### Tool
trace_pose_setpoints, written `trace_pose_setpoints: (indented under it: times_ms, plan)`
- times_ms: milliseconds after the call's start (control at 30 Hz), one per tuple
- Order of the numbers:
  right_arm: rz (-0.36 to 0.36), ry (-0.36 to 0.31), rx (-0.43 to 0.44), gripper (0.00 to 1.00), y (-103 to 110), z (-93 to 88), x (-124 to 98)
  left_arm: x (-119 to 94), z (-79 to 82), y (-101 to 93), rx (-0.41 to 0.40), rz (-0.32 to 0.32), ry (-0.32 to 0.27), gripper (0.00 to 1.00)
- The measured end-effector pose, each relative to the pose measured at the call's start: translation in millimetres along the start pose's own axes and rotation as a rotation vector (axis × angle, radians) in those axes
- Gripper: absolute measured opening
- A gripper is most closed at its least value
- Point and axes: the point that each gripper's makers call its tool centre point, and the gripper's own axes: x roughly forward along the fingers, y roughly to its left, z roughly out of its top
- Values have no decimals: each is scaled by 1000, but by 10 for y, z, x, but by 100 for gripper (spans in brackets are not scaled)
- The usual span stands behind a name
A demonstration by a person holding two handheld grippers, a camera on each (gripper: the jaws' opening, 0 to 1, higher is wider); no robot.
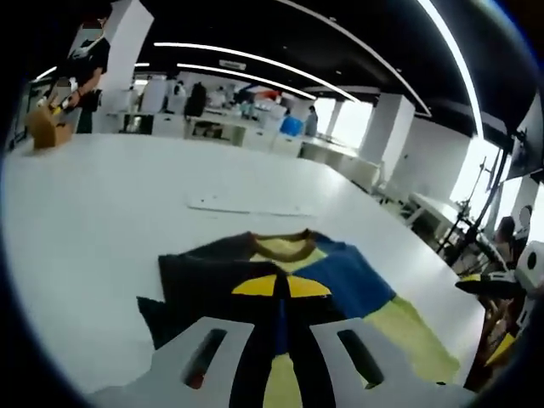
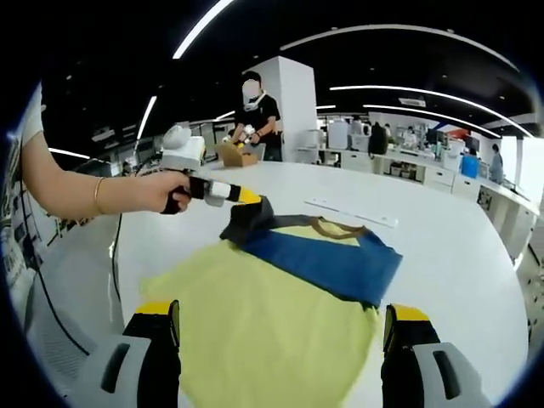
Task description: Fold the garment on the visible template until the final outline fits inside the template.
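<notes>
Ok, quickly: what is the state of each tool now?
Left tool: closed on the dark edge of the garment.
Right tool: open, holding nothing.

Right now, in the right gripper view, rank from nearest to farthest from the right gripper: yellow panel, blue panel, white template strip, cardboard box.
1. yellow panel, just ahead of the right gripper
2. blue panel, beyond, centre-right
3. white template strip, farther up the table
4. cardboard box, far edge

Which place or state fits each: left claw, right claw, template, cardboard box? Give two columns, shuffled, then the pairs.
1 left claw
2 right claw
3 template
4 cardboard box

A open, over yellow fabric
B far table edge, beside a standing person
C pinching the garment at its dark corner
D flat beyond the collar

Pairs: 1-C, 2-A, 3-D, 4-B
</notes>
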Motion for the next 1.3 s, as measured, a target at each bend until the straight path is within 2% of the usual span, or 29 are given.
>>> trace_pose_setpoints:
  times_ms: [233,333,400,567,800,933,1167,1300]
  plan:
    - [-16,4,7,99,-41,-33,-39,127,-278,-141,35,-25,75,0]
    - [-18,1,16,99,-52,-51,-36,168,-357,-203,28,-54,81,0]
    - [-16,3,21,99,-53,-63,-23,187,-459,-211,58,-46,119,0]
    - [-11,2,21,99,-39,-69,8,224,-588,-249,48,-51,147,0]
    - [-10,3,24,99,-46,-79,7,241,-802,-299,94,-45,192,1]
    - [-14,3,26,99,-56,-84,-5,231,-872,-328,107,-45,205,6]
    - [-20,3,32,99,-69,-98,-27,156,-1036,-486,132,-70,229,12]
    - [-21,-2,31,99,-67,-84,-35,83,-996,-573,142,-92,202,15]
